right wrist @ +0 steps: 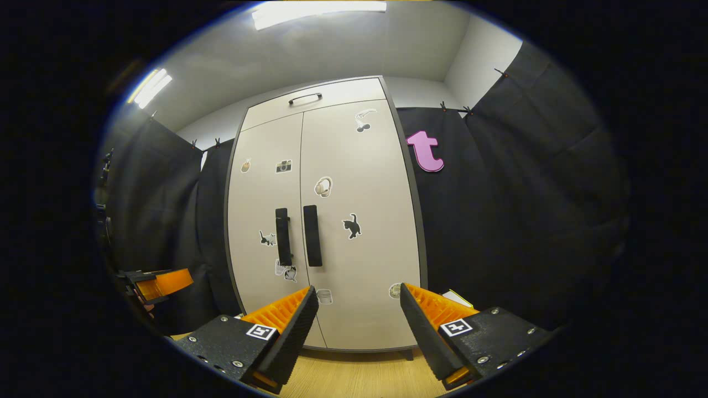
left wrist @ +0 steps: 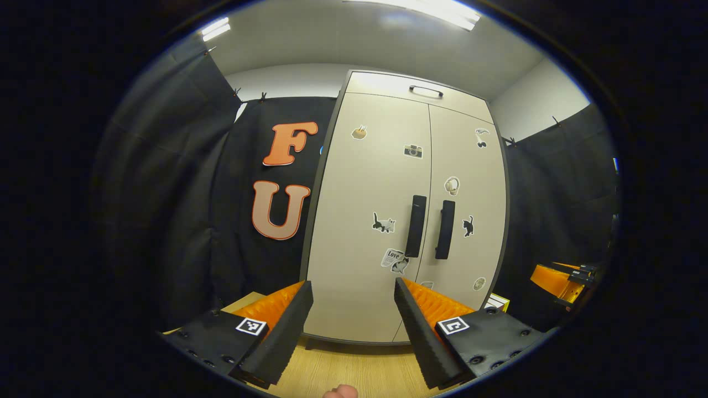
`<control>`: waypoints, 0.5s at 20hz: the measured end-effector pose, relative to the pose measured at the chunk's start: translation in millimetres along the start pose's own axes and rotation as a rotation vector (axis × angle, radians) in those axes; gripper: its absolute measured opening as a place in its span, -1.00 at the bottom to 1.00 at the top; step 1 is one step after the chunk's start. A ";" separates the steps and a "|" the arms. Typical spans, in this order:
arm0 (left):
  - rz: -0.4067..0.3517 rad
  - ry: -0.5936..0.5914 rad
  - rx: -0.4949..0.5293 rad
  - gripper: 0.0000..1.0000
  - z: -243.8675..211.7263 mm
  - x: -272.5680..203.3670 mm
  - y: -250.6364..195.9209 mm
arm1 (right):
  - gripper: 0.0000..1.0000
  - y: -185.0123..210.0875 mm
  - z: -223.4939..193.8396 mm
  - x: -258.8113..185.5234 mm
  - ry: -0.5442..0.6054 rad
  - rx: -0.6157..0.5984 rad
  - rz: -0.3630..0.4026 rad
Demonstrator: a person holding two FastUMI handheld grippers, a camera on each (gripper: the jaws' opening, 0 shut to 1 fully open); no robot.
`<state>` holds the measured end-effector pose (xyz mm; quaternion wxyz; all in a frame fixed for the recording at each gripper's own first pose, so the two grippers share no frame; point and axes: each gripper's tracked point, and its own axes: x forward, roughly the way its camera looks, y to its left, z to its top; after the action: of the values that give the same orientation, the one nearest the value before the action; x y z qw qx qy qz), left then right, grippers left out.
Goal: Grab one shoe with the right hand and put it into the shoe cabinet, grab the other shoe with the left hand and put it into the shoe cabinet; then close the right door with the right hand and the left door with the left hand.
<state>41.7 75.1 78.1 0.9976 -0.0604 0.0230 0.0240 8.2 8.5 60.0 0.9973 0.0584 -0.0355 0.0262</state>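
Both grippers, left (left wrist: pixel 354 331) and right (right wrist: pixel 357 334), stood with fingers wide and holding nothing above the wooden floor (left wrist: pixel 354 370). Beyond them, well apart, the shoe cabinet (right wrist: pixel 326 221) stood with its left door (left wrist: pixel 370 221) and right door (left wrist: pixel 467 210) flush. No shoes were visible; presumably the task was finished.

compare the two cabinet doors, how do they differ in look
The left door looks narrower than the right door in the right gripper view. The left door carries a camera sticker; the right door carries a headphones sticker. Both are shut, pale, and each has a dark vertical handle by the middle seam.
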 end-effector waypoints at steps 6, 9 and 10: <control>0.001 -0.005 -0.006 0.93 0.7 2.8 1.8 | 0.84 0.0 3.2 2.5 -0.009 -0.001 -0.003; -0.005 -0.008 -0.009 0.93 1.7 4.8 0.2 | 0.84 -1.3 5.0 3.6 -0.013 -0.004 -0.007; -0.007 -0.009 -0.011 0.93 1.9 5.3 -0.6 | 0.84 -1.7 5.7 2.9 -0.015 -0.006 -0.009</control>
<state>47.2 74.9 79.9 0.9975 -0.0657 0.0181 0.0211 10.8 6.3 65.7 0.9973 0.0559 -0.0429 0.0211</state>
